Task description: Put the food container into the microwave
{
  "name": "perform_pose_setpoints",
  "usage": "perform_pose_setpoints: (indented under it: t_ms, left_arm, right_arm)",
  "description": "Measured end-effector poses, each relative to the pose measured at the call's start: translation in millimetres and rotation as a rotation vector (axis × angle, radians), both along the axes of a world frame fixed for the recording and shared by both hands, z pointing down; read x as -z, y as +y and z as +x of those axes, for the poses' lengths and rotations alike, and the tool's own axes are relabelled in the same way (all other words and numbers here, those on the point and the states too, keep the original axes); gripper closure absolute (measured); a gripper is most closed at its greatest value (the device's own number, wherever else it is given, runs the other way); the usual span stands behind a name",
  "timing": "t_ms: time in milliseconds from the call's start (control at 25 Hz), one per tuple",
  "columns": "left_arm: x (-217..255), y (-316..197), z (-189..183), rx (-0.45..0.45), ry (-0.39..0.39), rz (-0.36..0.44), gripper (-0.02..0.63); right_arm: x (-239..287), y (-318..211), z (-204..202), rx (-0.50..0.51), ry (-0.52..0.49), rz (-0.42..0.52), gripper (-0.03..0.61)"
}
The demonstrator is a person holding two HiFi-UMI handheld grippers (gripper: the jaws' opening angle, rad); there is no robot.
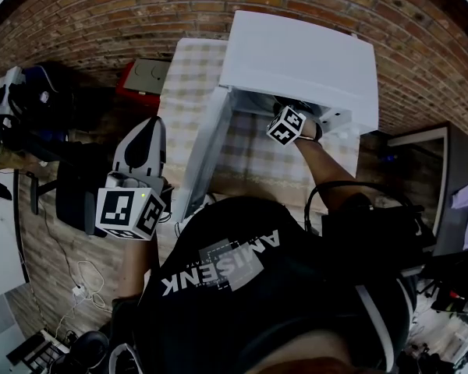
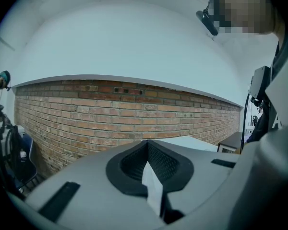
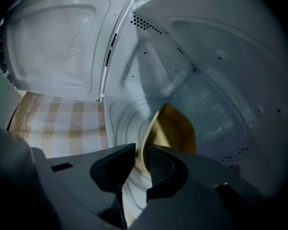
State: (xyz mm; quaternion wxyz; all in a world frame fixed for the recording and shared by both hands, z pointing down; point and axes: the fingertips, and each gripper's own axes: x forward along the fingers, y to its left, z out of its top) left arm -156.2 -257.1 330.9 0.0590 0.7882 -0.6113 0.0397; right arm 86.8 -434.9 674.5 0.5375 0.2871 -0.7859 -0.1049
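Grey left gripper [image 2: 146, 150]: jaws together, nothing between them, pointing at a brick wall [image 2: 110, 114].
Right gripper [image 3: 137, 152]: reaches into the white microwave [image 1: 300, 57], jaws narrowly apart, container rim between them, unpinched.
Yellowish food container [image 3: 175, 128]: inside the microwave cavity, just beyond the jaws.
Microwave door [image 3: 57, 42]: open leftward above the checked tablecloth [image 3: 62, 119].

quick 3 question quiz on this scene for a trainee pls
1. True or false: the microwave door is shut.
2. Which tongs reach inside the microwave? A) left B) right C) both
3. Fill in: the rim between the right tongs belongs to the ____.
Key: 1 false; 2 B; 3 container.
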Motion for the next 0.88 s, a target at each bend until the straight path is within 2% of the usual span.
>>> perform_pose_setpoints:
  t_ms: [160, 480, 720, 880]
  left_arm:
    - [1, 1, 2, -0.007, 0.001, 0.002, 0.601]
    - [0, 5, 0, -0.008, 0.010, -0.004, 0.601]
    - [-5, 7, 3, -0.024, 0.021, -0.007, 0.601]
    - [-4, 6, 9, -0.048, 0.029, -0.003, 0.601]
  right_arm:
    - [7, -1, 1, -0.002, 0.009, 0.046, 0.462]
    - [15, 7, 4, -0.052, -0.035, 0.120, 0.431]
    - [23, 24, 16, -0.089, -0.083, 0.120, 0.428]
    - [34, 44, 17, -0.066, -0.116, 0.125, 0.428]
